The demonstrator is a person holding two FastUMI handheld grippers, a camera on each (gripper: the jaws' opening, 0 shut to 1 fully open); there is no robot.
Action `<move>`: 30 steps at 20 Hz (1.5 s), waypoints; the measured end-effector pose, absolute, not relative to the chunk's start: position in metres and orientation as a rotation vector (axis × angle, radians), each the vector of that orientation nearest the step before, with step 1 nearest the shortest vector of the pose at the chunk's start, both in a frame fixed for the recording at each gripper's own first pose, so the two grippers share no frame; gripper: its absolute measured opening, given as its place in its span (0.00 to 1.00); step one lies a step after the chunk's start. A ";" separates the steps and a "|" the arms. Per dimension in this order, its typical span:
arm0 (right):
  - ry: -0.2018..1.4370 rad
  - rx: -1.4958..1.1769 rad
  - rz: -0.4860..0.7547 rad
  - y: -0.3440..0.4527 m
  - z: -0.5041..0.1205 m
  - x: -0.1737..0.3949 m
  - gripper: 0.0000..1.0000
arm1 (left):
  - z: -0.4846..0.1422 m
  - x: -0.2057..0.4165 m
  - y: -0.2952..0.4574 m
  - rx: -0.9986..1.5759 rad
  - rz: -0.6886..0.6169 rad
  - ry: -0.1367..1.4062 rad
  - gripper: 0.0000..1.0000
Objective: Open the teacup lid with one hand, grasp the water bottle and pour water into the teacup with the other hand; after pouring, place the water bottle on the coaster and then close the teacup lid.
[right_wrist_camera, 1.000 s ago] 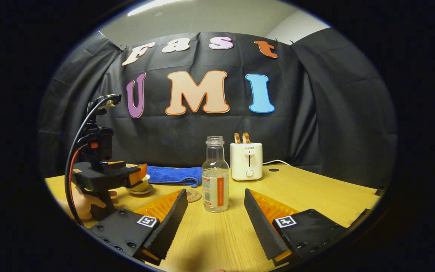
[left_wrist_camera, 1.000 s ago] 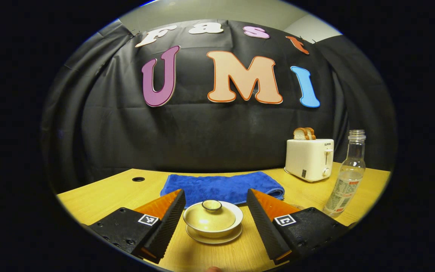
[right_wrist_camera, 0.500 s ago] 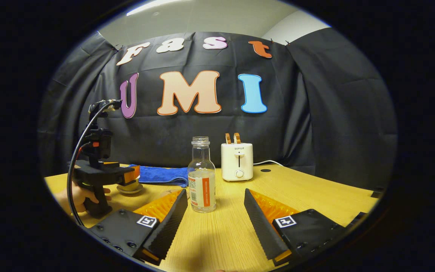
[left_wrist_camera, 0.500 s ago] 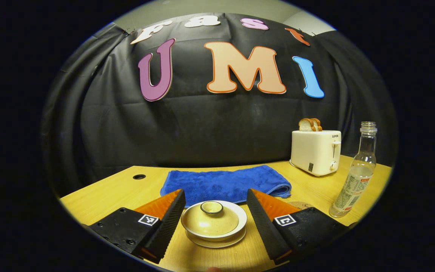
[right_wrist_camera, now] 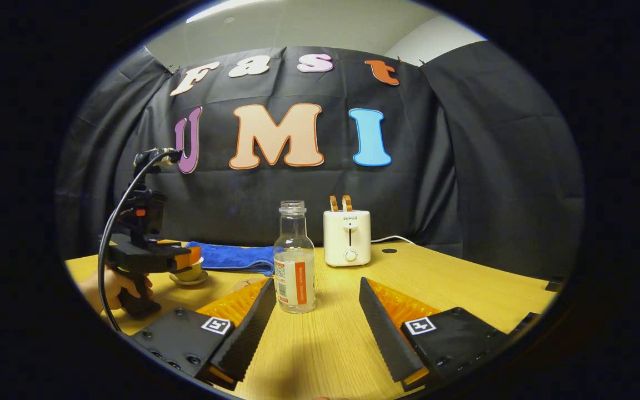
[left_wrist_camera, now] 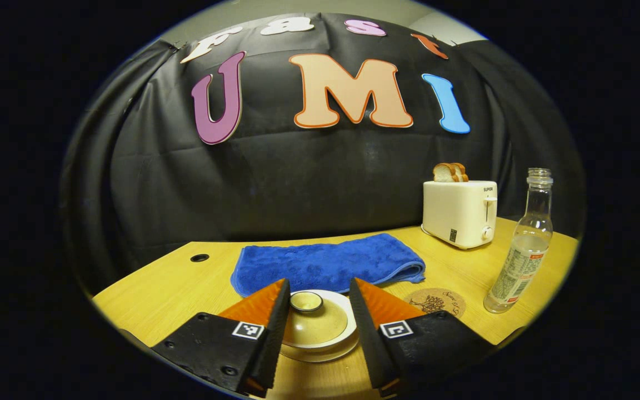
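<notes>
Glazed cream lid (left_wrist_camera: 315, 320) with round knob, on teacup | left gripper (left_wrist_camera: 314, 293) fingers narrowed, flanking the knob, contact unclear | clear ribbed-neck glass bottle (right_wrist_camera: 294, 260) upright mid-table, just beyond the left fingertip of wide-open, empty right gripper (right_wrist_camera: 314, 291) | round cork coaster (left_wrist_camera: 437, 301) beside bottle | wood-grain table (right_wrist_camera: 464, 289)
</notes>
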State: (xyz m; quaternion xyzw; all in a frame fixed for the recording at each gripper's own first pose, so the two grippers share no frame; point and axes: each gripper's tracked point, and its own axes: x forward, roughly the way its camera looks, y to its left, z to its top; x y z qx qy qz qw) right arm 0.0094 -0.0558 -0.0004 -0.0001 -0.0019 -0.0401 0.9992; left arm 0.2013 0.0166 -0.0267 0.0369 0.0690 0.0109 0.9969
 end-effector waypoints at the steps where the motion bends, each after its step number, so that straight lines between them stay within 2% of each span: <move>1: -0.004 0.000 -0.080 -0.055 0.000 0.009 0.94 | -0.027 0.200 0.019 0.082 0.029 0.141 0.58; 5: -0.003 0.000 -0.081 -0.056 0.000 0.009 0.94 | -0.026 0.201 0.025 0.095 0.048 0.141 0.37; 6: -0.004 0.000 -0.081 -0.056 -0.001 0.010 0.96 | -0.026 0.201 0.025 0.094 0.049 0.139 0.29; 7: -0.004 -0.001 -0.081 -0.056 0.000 0.009 0.96 | -0.026 0.200 0.025 0.093 0.048 0.139 0.27; 15: -0.004 -0.001 -0.081 -0.055 -0.001 0.009 0.94 | -0.021 0.199 0.028 0.059 0.054 0.107 0.24; 17: -0.004 -0.001 -0.081 -0.055 -0.001 0.010 0.99 | -0.018 0.197 0.030 0.040 0.064 0.083 0.24; 18: -0.005 -0.001 -0.081 -0.055 -0.001 0.010 0.94 | -0.015 0.195 0.031 0.028 0.067 0.062 0.24; 20: -0.005 -0.001 -0.083 -0.055 -0.001 0.010 0.94 | -0.007 0.194 0.029 0.014 0.057 0.008 0.24; 24: -0.007 -0.001 -0.104 -0.059 -0.001 0.010 0.94 | -0.010 0.189 0.034 -0.007 0.072 0.021 0.24; 26: -0.007 0.000 -0.081 -0.054 -0.002 0.013 0.96 | -0.009 0.182 0.034 -0.005 0.072 0.015 0.24; 27: -0.006 0.000 -0.067 -0.050 -0.002 0.015 0.94 | -0.009 0.180 0.034 -0.006 0.071 0.014 0.24; 30: -0.002 0.002 -0.043 -0.045 -0.004 0.025 0.99 | -0.009 0.166 0.032 -0.005 0.043 0.016 0.24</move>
